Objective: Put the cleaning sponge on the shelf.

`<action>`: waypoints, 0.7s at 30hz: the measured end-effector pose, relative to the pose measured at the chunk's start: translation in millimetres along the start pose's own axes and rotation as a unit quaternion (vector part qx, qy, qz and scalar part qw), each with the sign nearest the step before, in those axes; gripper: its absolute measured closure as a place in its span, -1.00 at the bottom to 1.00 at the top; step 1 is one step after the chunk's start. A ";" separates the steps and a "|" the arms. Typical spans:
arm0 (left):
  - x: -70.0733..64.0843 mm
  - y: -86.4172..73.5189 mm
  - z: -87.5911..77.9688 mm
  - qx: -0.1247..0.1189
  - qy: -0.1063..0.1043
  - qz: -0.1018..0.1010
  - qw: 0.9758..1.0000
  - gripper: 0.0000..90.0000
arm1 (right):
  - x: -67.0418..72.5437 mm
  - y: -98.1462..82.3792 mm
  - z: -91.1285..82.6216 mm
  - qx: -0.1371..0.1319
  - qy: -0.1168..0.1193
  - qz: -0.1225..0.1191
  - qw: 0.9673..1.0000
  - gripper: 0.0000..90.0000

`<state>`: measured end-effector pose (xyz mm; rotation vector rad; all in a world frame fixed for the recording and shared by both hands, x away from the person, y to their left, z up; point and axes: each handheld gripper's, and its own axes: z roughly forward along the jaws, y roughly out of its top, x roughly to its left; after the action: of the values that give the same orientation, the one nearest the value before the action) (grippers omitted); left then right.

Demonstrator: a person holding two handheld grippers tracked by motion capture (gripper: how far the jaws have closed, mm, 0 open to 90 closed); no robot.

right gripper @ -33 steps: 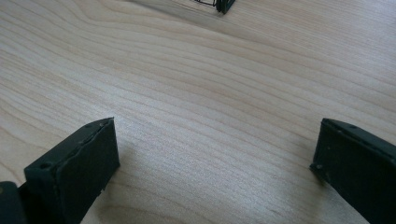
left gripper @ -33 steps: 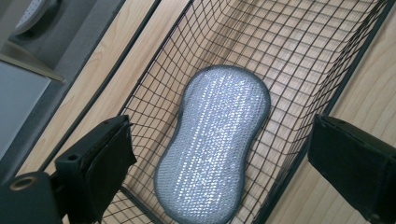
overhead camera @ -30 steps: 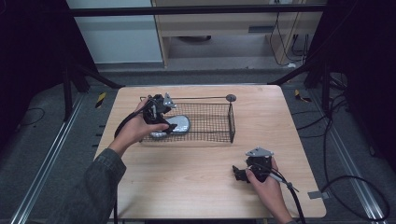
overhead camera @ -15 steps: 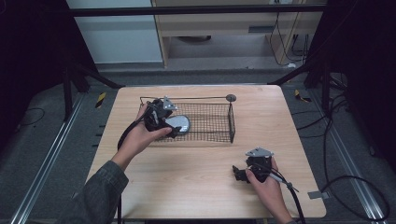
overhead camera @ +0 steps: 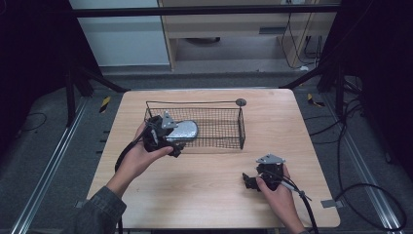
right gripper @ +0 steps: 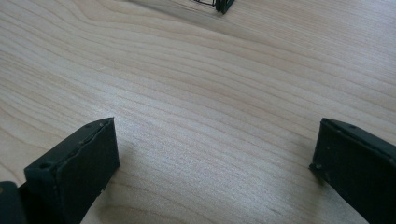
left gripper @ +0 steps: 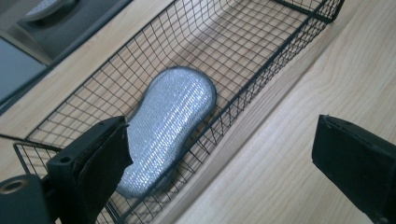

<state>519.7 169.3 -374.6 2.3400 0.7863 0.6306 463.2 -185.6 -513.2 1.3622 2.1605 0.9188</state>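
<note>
A silver mesh pad (overhead camera: pixel 184 129) (left gripper: pixel 173 121) lies flat in the left end of a black wire basket (overhead camera: pixel 219 109) (left gripper: pixel 261 74) on the wooden table. My left gripper (overhead camera: pixel 165 136) (left gripper: pixel 224 158) is held at the basket's near left corner, just over its front wall. It is open wide with nothing between the jaws, and the pad sits beyond them. My right gripper (overhead camera: pixel 251 179) (right gripper: pixel 217 158) rests low over bare wood at the front right, open and empty. It is pointed toward the basket, whose corner (right gripper: pixel 219 4) shows at the top of the right gripper view.
A small round grey disc (overhead camera: pixel 240 102) sits by the basket's far right corner. Bare tabletop (overhead camera: pixel 204 195) spreads between the two hands. Cables trail from both grippers off the near edge. Dark frame legs and cables stand around the table.
My left gripper has drawn back toward the person, from over the basket to its near left corner. The pad stays in the basket. The right gripper has not moved.
</note>
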 end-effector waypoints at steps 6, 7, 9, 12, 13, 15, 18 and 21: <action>-5.7 -14.8 -7.3 -0.006 0.001 -0.004 1.000 -0.92 | 0.0 0.0 0.0 0.000 0.000 0.000 1.000 -0.99; -6.8 -17.4 -8.1 -0.007 0.004 -0.002 1.000 -0.92 | -0.1 0.0 0.0 0.000 0.000 0.000 1.000 -0.99; -8.7 -23.0 -9.6 -0.007 0.009 -0.005 1.000 -0.92 | -0.1 0.0 0.0 0.000 0.000 0.000 1.000 -0.99; -12.0 -32.8 -9.8 -0.012 0.011 -0.019 1.000 -0.92 | 0.0 0.0 0.0 0.000 0.000 0.000 1.000 -0.99; -13.7 -36.6 -8.9 -0.012 0.009 -0.024 1.000 -0.91 | 0.1 0.0 -0.1 0.000 0.000 0.000 1.000 -0.99; -17.4 -44.7 -6.1 -0.015 0.004 -0.036 0.999 -0.91 | 0.0 0.0 0.0 0.000 0.000 0.000 1.000 -0.99; -23.3 -58.0 0.1 -0.015 -0.007 -0.052 0.998 -0.90 | 0.0 0.0 0.0 0.000 0.000 0.000 1.000 -0.99; -27.4 -71.9 7.4 0.002 -0.001 -0.055 0.998 -0.90 | 0.1 0.0 0.0 0.000 0.000 0.000 1.000 -0.99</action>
<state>477.2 195.7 -433.5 2.2822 0.9089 0.5801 463.1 -185.5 -513.1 1.3635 2.1609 0.9185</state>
